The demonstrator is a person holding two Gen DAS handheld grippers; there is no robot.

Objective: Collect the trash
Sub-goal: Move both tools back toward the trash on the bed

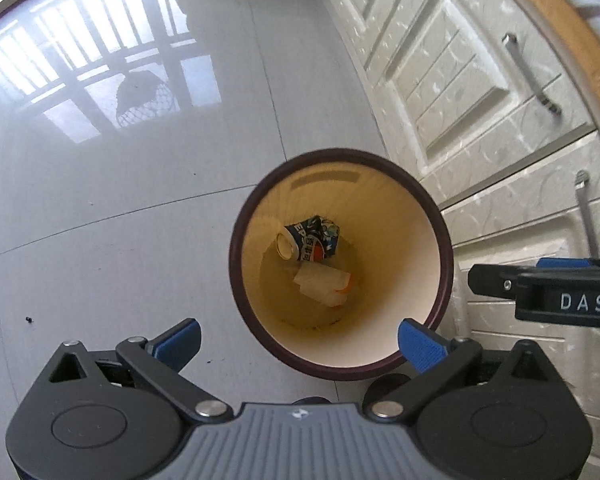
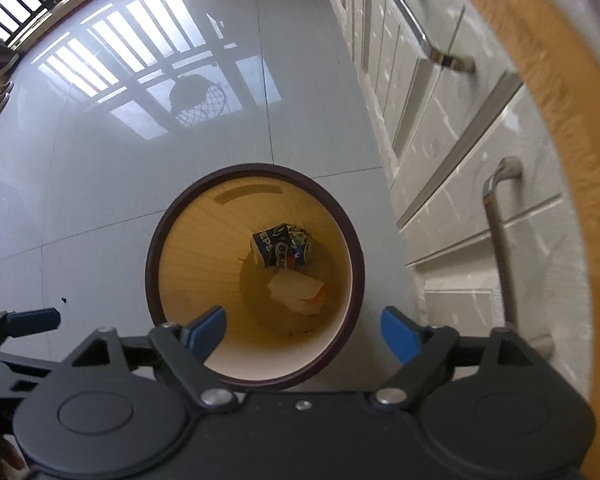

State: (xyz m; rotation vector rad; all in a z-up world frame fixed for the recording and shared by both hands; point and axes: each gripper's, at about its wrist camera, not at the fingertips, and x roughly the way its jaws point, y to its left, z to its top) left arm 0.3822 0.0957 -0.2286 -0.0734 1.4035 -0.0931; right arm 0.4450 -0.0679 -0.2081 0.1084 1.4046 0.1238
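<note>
With both tools above the waste bin, the drop appears complete: a crushed Pepsi can and paper wrapper lie at its bottom. Left tool and right tool stand spread, empty. Next: seek remaining trash.

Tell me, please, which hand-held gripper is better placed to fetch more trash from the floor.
Probably left. Both the left hand-held gripper and the right hand-held gripper hover open and empty over the bin, but the right one is hemmed in by the cabinets.
</note>
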